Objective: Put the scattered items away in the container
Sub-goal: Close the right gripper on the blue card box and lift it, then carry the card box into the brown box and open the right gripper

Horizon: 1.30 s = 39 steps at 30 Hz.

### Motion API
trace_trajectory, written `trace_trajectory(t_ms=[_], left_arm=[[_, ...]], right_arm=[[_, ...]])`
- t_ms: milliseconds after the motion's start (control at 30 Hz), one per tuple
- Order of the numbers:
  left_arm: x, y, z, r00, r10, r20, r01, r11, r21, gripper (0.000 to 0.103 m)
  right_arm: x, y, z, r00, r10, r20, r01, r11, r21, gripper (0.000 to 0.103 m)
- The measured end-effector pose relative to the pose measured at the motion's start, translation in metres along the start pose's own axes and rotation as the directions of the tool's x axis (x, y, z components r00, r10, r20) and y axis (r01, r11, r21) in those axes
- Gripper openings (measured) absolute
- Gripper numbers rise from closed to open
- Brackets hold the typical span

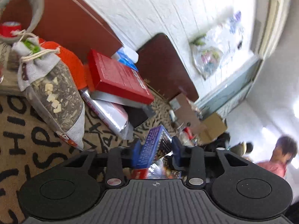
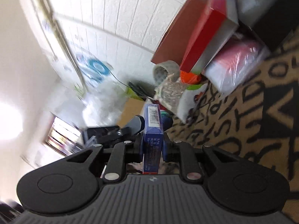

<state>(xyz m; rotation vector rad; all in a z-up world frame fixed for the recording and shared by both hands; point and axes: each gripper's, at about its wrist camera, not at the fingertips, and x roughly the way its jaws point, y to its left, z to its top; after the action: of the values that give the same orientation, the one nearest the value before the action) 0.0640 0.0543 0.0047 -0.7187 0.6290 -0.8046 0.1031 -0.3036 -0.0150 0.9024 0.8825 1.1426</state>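
Observation:
My left gripper (image 1: 156, 147) is shut on a blue printed box (image 1: 154, 146), held tilted above the lettered tan cloth (image 1: 22, 140). My right gripper (image 2: 153, 140) is shut on a narrow blue box (image 2: 152, 128) with a barcode on its end, held upright. A cloth pouch of dried herbs (image 1: 50, 91) lies on the cloth to the left; it also shows in the right wrist view (image 2: 172, 93). A red box (image 1: 119, 76) lies on silver packs (image 1: 110, 113) beyond it. No container is clearly in view.
A tape roll (image 1: 24, 7), an orange item (image 1: 72, 65) and a brown board (image 1: 74, 22) stand against the white wall. Cardboard boxes (image 1: 211, 125) and a person (image 1: 280, 156) are on the right. In the right wrist view a wrapped pink pack (image 2: 237, 61) lies on the cloth.

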Motion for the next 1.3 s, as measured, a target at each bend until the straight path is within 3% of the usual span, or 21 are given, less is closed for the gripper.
trace_trajectory(t_ms=[100, 233, 400, 567, 733, 833, 900, 933, 967, 1000, 1067, 1100, 1133, 1200, 1233, 1300], left_arm=[[-0.002, -0.01, 0.011, 1.0, 0.003, 0.011, -0.004, 1.0, 0.028, 0.031], [0.004, -0.028, 0.051, 1.0, 0.003, 0.026, -0.005, 0.997, 0.083, 0.031], [0.02, -0.038, 0.128, 0.997, 0.052, 0.052, -0.06, 0.984, 0.166, 0.032], [0.05, -0.015, 0.217, 0.994, 0.081, 0.076, -0.093, 0.981, 0.169, 0.034], [0.093, 0.027, 0.28, 0.986, 0.159, 0.049, -0.165, 0.975, 0.147, 0.035], [0.118, 0.053, 0.299, 0.977, 0.213, 0.014, -0.213, 0.968, 0.135, 0.036], [0.13, 0.065, 0.304, 0.967, 0.256, -0.001, -0.254, 0.958, 0.13, 0.045], [0.134, 0.069, 0.306, 0.962, 0.272, -0.007, -0.269, 0.955, 0.129, 0.045], [0.138, 0.074, 0.306, 0.953, 0.303, -0.012, -0.299, 0.946, 0.127, 0.048], [0.14, 0.076, 0.305, 0.941, 0.339, -0.013, -0.335, 0.933, 0.132, 0.062], [0.139, 0.076, 0.302, 0.92, 0.392, 0.013, -0.389, 0.906, 0.164, 0.088], [0.135, 0.074, 0.3, 0.904, 0.425, 0.041, -0.425, 0.888, 0.175, 0.091], [0.13, 0.073, 0.299, 0.901, 0.43, 0.058, -0.433, 0.885, 0.169, 0.091], [0.118, 0.066, 0.298, 0.9, 0.425, 0.095, -0.435, 0.888, 0.147, 0.091], [0.112, 0.059, 0.297, 0.89, 0.44, 0.119, -0.455, 0.876, 0.161, 0.091], [0.102, 0.035, 0.292, 0.85, 0.502, 0.161, -0.527, 0.82, 0.224, 0.091]], right_arm=[[-0.001, 0.005, 0.006, 0.999, 0.029, 0.021, -0.029, 0.999, 0.014, 0.021], [0.004, 0.027, 0.034, 0.998, 0.053, 0.041, -0.052, 0.998, -0.02, 0.021], [0.025, 0.049, 0.102, 0.996, 0.051, 0.079, -0.043, 0.994, -0.099, 0.022], [0.063, 0.044, 0.187, 0.988, 0.054, 0.145, -0.04, 0.995, -0.097, 0.023], [0.097, 0.013, 0.253, 0.98, 0.004, 0.198, 0.003, 0.999, -0.032, 0.023], [0.11, -0.01, 0.274, 0.976, -0.065, 0.209, 0.064, 0.998, 0.014, 0.022], [0.118, -0.021, 0.282, 0.97, -0.133, 0.204, 0.126, 0.991, 0.046, 0.023], [0.121, -0.025, 0.285, 0.966, -0.16, 0.202, 0.151, 0.987, 0.06, 0.024], [0.122, -0.028, 0.286, 0.959, -0.195, 0.205, 0.184, 0.98, 0.073, 0.027], [0.121, -0.029, 0.286, 0.945, -0.243, 0.22, 0.23, 0.97, 0.084, 0.031], [0.119, -0.02, 0.287, 0.936, -0.259, 0.238, 0.257, 0.966, 0.039, 0.061], [0.119, -0.012, 0.286, 0.921, -0.299, 0.251, 0.305, 0.952, 0.013, 0.07], [0.119, -0.004, 0.284, 0.913, -0.313, 0.262, 0.33, 0.944, -0.02, 0.08], [0.118, 0.01, 0.28, 0.898, -0.344, 0.274, 0.373, 0.926, -0.057, 0.086], [0.118, 0.017, 0.276, 0.886, -0.366, 0.285, 0.401, 0.913, -0.073, 0.091], [0.11, 0.03, 0.268, 0.861, -0.394, 0.321, 0.444, 0.891, -0.097, 0.091]])
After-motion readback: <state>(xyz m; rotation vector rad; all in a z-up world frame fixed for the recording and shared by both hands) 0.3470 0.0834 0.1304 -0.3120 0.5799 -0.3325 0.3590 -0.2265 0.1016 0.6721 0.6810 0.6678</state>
